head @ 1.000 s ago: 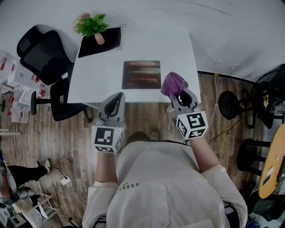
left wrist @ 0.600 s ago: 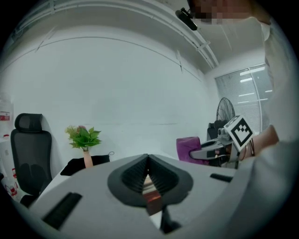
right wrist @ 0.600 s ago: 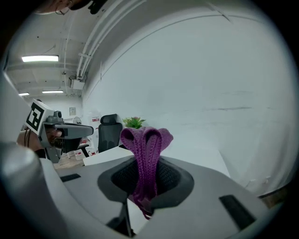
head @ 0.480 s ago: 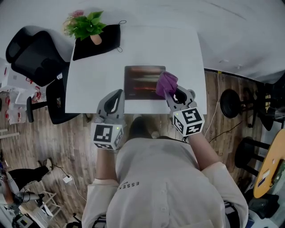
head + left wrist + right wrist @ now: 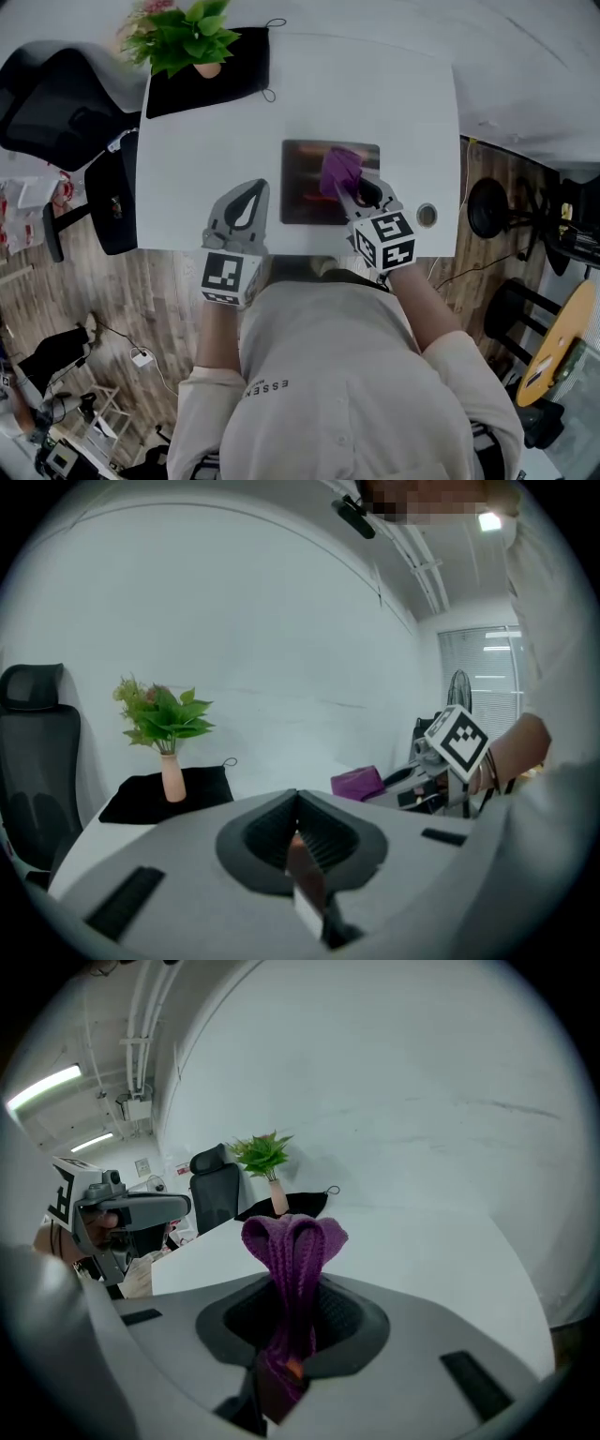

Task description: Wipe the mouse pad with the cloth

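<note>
The right gripper (image 5: pixel 351 194) is now reaching in over the mouse pad (image 5: pixel 302 192), where half a second ago it was only at the pad's near right corner. Its jaws are clamping the purple cloth (image 5: pixel 338 170), which is bunching over the pad's right half. The left gripper (image 5: pixel 251 192), jaws pressed together on nothing, is hovering at the table's (image 5: pixel 206 141) near edge just left of the pad, while bare tabletop is lying open left of and beyond the pad, the potted plant (image 5: pixel 183 37) standing well apart at the far left corner.
</note>
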Available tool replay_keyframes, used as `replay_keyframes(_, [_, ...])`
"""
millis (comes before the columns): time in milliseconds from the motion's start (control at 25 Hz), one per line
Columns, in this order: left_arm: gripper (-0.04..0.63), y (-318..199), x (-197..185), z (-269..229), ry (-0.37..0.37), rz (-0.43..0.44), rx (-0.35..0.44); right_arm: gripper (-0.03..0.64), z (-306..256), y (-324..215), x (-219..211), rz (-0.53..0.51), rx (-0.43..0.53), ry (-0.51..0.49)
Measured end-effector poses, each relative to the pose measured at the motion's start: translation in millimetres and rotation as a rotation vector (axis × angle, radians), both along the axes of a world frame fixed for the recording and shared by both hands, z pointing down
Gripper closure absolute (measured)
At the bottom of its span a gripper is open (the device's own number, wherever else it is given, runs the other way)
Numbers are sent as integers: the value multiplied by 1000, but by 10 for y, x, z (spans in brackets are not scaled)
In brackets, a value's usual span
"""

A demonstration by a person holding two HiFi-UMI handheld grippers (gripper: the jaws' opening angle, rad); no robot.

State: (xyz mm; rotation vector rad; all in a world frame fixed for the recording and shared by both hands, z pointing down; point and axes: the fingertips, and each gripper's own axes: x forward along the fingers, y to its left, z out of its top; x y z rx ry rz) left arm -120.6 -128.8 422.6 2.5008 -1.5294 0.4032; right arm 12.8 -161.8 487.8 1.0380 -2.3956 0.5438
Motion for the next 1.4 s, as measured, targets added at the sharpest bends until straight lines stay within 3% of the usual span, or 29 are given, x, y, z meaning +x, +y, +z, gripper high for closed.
replay_keyframes(440, [594,-403,-557,492,14,12,-84,531,650,-437,-787,-19,-208,19])
replay_keyframes(680, [594,-545,-705,525,22,28,-86,531,903,-389,-1116,-94,-310,49])
replay_keyframes(1080, [594,-620,-591,524,30,48,-88,529,996,-468,-1030,-117,-361,56])
replay_keyframes(1400, [594,-743,-350,480,11,53,-95,527,1005,-523,-643,-79,-389,47])
